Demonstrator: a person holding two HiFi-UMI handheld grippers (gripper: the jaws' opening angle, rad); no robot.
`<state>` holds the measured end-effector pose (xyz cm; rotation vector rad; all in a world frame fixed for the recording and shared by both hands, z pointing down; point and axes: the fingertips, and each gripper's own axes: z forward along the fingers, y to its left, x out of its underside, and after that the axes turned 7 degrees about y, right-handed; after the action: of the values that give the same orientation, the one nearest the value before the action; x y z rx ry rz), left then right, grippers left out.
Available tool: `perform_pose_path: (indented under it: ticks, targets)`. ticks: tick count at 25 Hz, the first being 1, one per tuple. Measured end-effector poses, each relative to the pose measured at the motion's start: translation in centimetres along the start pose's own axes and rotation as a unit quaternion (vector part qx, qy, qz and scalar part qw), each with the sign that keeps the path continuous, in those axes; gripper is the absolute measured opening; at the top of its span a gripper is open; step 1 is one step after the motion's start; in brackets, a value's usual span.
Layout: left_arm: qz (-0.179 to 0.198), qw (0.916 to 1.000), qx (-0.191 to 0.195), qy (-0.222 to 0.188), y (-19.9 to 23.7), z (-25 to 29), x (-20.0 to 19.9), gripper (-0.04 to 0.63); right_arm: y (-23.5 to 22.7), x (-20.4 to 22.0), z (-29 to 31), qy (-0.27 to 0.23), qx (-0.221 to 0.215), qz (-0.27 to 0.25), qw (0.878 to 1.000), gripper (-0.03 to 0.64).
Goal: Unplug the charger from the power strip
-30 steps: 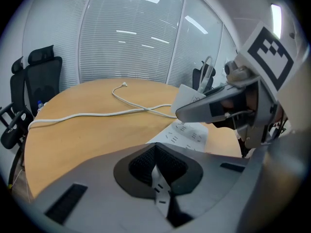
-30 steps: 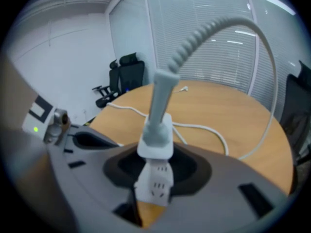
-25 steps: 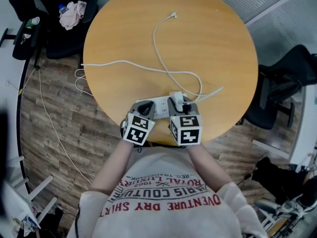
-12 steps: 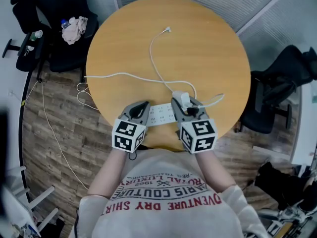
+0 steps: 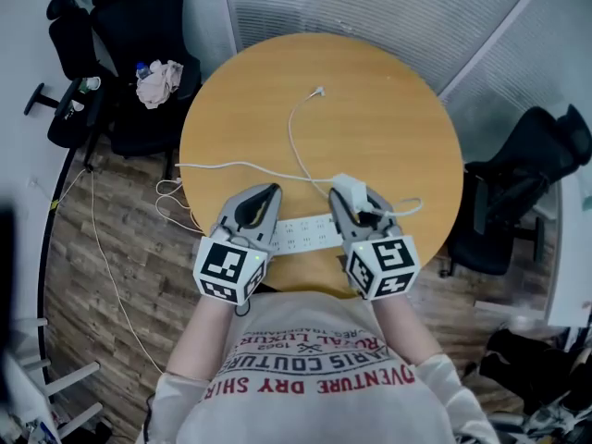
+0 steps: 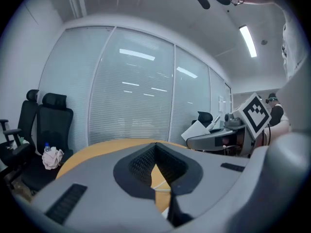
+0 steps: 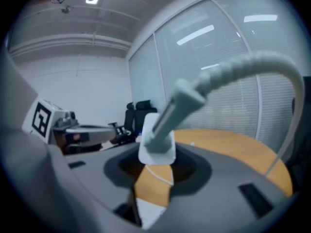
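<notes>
Both grippers are up off the table since a second ago (strip stayed down). Right gripper (image 5: 353,202) grips the white charger (image 5: 350,189), now clear of the power strip (image 5: 301,234). Left gripper (image 5: 262,195) is closed, empty. Strip lies on the table (image 5: 388,118), cable (image 5: 294,146) trailing beyond. Unplug looks done.
</notes>
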<state>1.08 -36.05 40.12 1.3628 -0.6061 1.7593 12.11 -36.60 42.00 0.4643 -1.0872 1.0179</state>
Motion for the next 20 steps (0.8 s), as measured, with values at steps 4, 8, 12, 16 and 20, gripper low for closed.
perform_pose_path:
  ticks: [4,8,12,16,20]
  targets:
    - [0.015,0.999,-0.008,-0.042,-0.1,-1.5,-2.9,0.034,0.4,-1.6,-0.9,-0.029,-0.01,-0.008,0.999,0.155]
    - [0.022,0.9981,0.0,-0.058,-0.5,-2.8,-3.6,0.034,1.1,-2.6,-1.8,-0.059,-0.021,-0.014,0.998,0.155]
    - [0.023,0.9974,0.001,-0.068,-0.6,-3.3,-3.7,0.034,1.5,-2.7,-2.0,-0.069,-0.029,-0.023,0.997,0.155]
    - [0.035,0.9971,-0.005,-0.068,-0.4,-3.2,-3.9,0.034,1.1,-2.8,-1.7,-0.066,-0.022,-0.022,0.997,0.155]
    - [0.033,0.9974,-0.008,-0.063,-0.5,-3.2,-3.6,0.034,1.3,-2.5,-1.8,-0.06,-0.023,-0.023,0.998,0.155]
